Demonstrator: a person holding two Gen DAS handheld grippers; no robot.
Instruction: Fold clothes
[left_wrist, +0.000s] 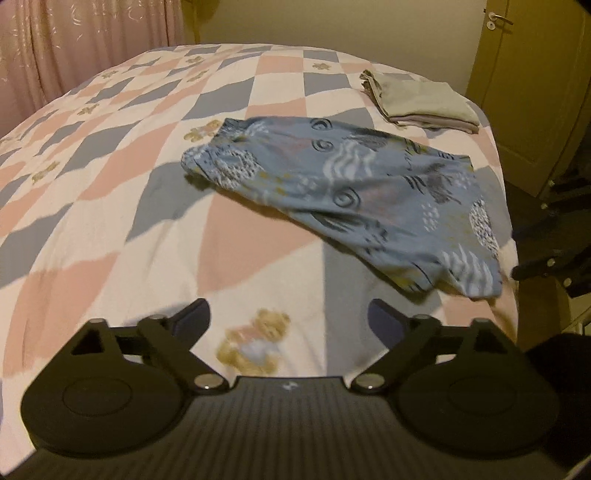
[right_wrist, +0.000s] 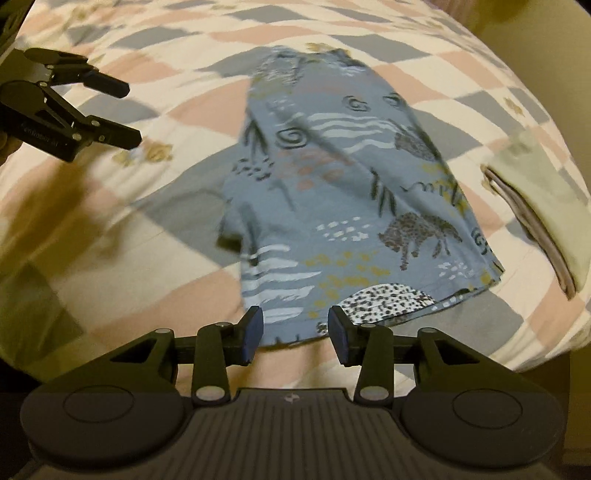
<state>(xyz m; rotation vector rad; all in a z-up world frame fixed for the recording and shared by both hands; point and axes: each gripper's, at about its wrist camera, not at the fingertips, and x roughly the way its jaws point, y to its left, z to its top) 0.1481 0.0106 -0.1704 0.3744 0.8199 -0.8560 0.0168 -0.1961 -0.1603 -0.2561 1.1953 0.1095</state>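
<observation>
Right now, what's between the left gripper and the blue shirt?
Only bare quilt: in the right wrist view, the open left gripper hovers apart from the blue shirt.

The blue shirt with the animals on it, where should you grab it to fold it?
Probably the blue shirt by its near hem, from the bed's edge. That hem lies flat between the open right gripper's fingers already.

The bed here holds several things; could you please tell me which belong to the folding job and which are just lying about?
Job:
blue patterned garment
folded beige stack
left gripper, open
right gripper, open

Lying about:
checked bedspread
curtain
door
</observation>
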